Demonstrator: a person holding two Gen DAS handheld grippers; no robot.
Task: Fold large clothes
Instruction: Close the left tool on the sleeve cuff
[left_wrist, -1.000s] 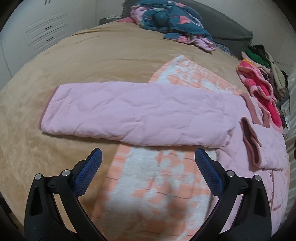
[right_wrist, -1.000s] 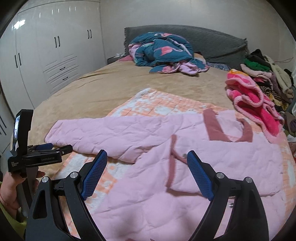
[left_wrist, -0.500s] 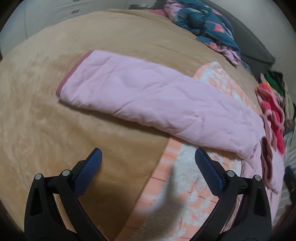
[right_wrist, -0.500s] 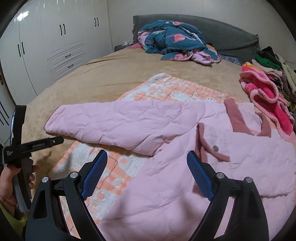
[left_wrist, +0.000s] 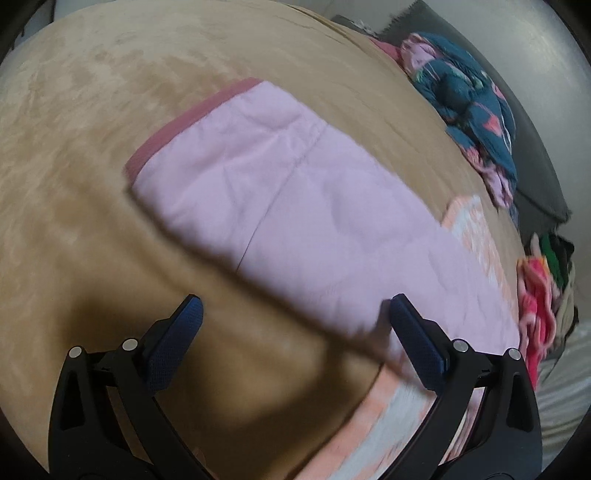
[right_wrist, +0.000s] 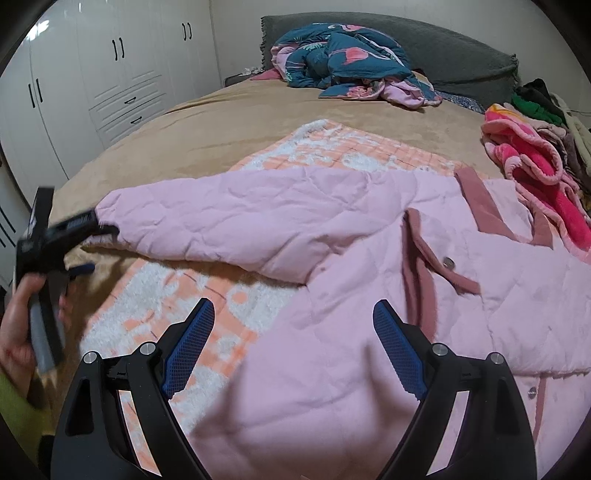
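The left claw (left_wrist: 291, 321) now hangs low over the sleeve (left_wrist: 280, 206), its jaws spread wide with nothing between them. A second ago it looked at the whole sleeve from farther back; since then it has swung toward the cuff (left_wrist: 192, 110) end and rolled, so the sleeve runs slantwise ahead of it and its near edge lies just in front of the tips. In the right view that claw (right_wrist: 83, 243) sits right at the sleeve's end, though whether it touches the cloth cannot be told through the blur.

The right claw (right_wrist: 293, 328) is also released and empty. It has sunk closer to the jacket (right_wrist: 332, 369), whose pink body fills the space under and ahead of it, with the button (right_wrist: 448, 263) and front edging off to its right. The jacket lies flat on the orange throw (right_wrist: 177, 295), sleeve stretched out sideways.

Judging by this, both claws are closing in for a pick-up: the left looks set to take the sleeve end and fold it across the body. No fold is made yet.
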